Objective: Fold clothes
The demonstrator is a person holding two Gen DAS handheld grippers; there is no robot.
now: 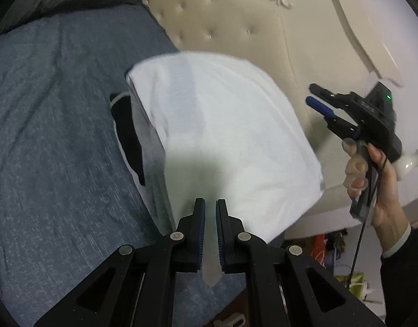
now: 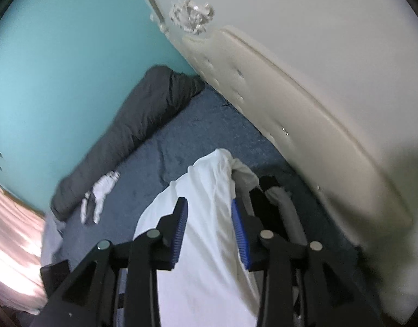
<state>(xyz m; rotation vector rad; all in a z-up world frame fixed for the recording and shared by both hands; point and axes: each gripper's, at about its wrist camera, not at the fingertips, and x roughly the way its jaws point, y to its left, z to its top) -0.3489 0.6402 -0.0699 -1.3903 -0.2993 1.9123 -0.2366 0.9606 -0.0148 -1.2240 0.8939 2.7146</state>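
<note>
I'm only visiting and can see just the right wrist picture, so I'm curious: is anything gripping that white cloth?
Observer: Yes. The left tool is pinched shut on an edge of the white garment.
Operator: Is the tool in my picture touching it?
Observer: No. The left wrist view shows the right tool open and apart from the garment, in front of the headboard.
Operator: Who holds it?
Observer: A hand in a dark sleeve with a white cuff.

Folded white shirt (image 1: 225, 136) (atop darker clothes (image 1: 127, 139))
</note>
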